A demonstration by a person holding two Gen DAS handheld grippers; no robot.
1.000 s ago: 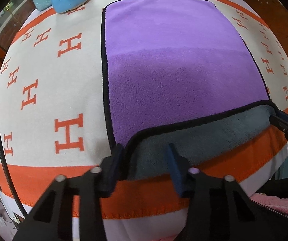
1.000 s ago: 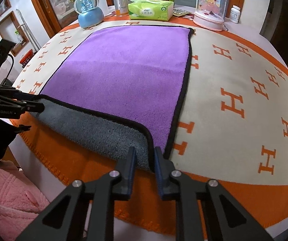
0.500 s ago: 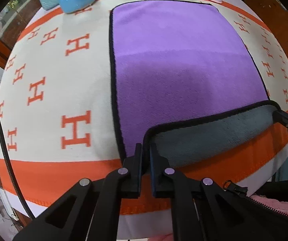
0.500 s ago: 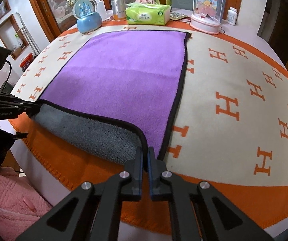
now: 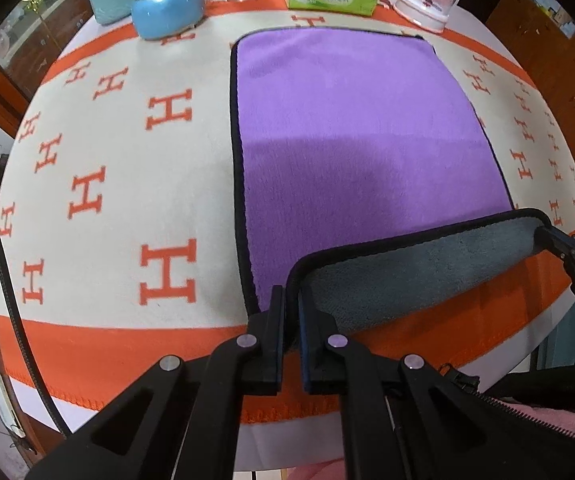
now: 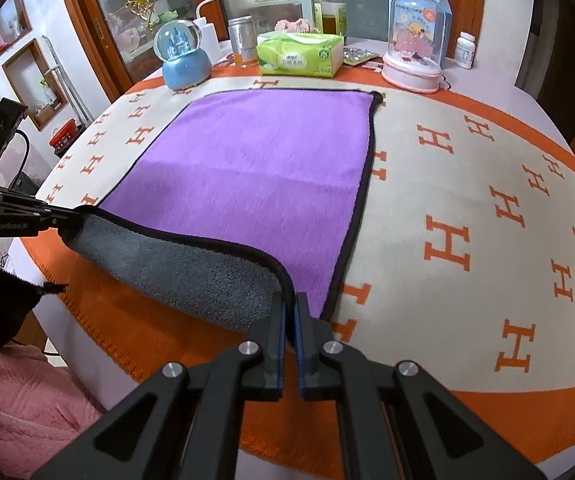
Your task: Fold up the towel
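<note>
A purple towel (image 5: 351, 120) with black trim and a grey underside (image 5: 407, 272) lies flat on the table; it also shows in the right wrist view (image 6: 255, 168). Its near edge is lifted, showing the grey side (image 6: 191, 268). My left gripper (image 5: 291, 300) is shut on the towel's near left corner. My right gripper (image 6: 291, 304) is shut on the near right corner. Each gripper shows in the other's view, the right (image 5: 559, 240) and the left (image 6: 63, 216).
An orange and cream blanket with H marks (image 5: 127, 184) covers the table. At the far edge stand a blue snow globe (image 6: 185, 60), a green tissue pack (image 6: 299, 58), a can (image 6: 243, 40), a bottle (image 6: 329, 8) and a pink dome toy (image 6: 413, 52). A pink garment (image 6: 19, 396) is at near left.
My left gripper closed on the near left corner. Both grippers rose and drew back, lifting the towel's near edge higher off the table.
</note>
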